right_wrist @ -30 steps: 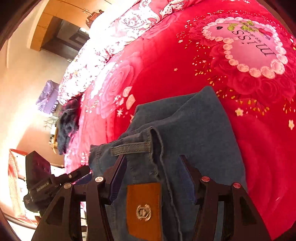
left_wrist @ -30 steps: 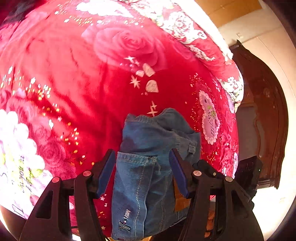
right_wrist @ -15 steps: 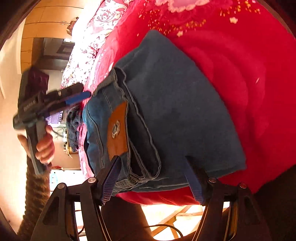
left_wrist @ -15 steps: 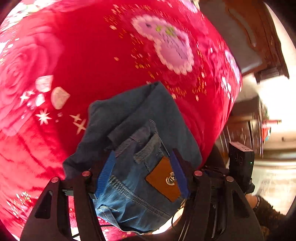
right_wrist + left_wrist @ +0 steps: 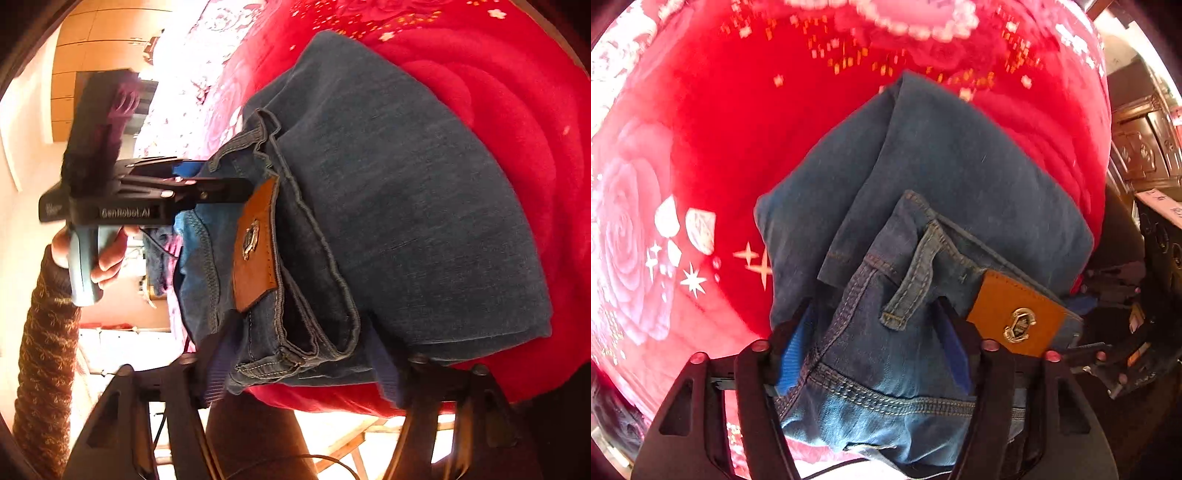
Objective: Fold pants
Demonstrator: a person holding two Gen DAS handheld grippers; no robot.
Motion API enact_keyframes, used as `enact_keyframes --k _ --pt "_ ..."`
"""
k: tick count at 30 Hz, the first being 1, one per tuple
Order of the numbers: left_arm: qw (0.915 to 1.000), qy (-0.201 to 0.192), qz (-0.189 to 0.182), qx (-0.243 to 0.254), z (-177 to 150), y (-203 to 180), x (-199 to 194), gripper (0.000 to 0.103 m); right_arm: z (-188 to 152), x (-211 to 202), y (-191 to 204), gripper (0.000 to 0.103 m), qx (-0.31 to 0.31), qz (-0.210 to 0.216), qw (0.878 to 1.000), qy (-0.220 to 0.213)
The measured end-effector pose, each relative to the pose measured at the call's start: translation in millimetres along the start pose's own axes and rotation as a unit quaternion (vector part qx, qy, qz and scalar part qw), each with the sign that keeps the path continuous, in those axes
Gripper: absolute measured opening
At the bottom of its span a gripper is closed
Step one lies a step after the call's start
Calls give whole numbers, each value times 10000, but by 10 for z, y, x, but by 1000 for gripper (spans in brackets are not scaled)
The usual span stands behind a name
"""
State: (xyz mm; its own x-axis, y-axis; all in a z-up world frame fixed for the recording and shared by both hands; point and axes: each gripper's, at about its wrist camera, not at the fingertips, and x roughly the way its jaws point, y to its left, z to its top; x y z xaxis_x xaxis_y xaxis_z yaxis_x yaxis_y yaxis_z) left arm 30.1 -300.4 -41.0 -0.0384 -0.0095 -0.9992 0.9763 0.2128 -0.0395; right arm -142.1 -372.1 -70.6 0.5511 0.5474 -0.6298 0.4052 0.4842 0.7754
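Note:
Folded blue jeans [image 5: 960, 177] lie near the edge of a red flowered blanket [image 5: 720, 147], waistband and tan leather label [image 5: 1015, 317] toward me. My left gripper [image 5: 875, 354] points straight down over the waistband. Its jaws are closing, with bunched denim filling the gap between the blue pads. My right gripper [image 5: 301, 369] comes in from the bed's edge and its jaws are closing too, with the waistband corner of the jeans [image 5: 406, 184] between the pads. In the right wrist view the left gripper [image 5: 236, 181] sits beside the label [image 5: 255, 240], held by a hand [image 5: 107, 254].
The blanket [image 5: 517, 110] covers the bed beyond the jeans. Dark carved wooden furniture [image 5: 1137, 147] stands right of the bed. A wooden wardrobe [image 5: 92, 55] is at the far left, and the person's leg [image 5: 251, 443] and the floor lie below the bed's edge.
The jeans went from held up to lying on the blanket. My left gripper rolled and swung over the waistband. My right gripper drew back to the bed's edge. Both jaws widened, then narrowed.

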Motion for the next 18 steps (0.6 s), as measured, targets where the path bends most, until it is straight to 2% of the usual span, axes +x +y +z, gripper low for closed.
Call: enact_keyframes --k 1,3,5,8,12,16,18 --pt "9999 -110 -4 -45 -21 -21 -43 43 -3 -9 -14 44 8 41 10000 2" --pt "9994 -333 25 -51 -94 -89 -159 34 -5 -10 28 26 -86 135 9999 -5" --pt "9982 -589 71 18 -201 -167 -313 24 -19 -61 115 21 -266 247 9993 -74" --pt "9952 -971 38 -66 -309 -243 -585 23 -63 -209 238 20 -455 470 9974 -299" --pt "9915 -1247 -160 -347 -285 -255 -807 23 -77 -365 170 20 -257 703 9958 -519" --pt "9899 -1359 -199 -348 54 -275 -778 23 -35 -640 24 20 -101 762 9930 -898" --pt "9909 -1252 -167 -463 300 -271 -617 24 -23 -758 -117 20 31 655 9921 -1072"
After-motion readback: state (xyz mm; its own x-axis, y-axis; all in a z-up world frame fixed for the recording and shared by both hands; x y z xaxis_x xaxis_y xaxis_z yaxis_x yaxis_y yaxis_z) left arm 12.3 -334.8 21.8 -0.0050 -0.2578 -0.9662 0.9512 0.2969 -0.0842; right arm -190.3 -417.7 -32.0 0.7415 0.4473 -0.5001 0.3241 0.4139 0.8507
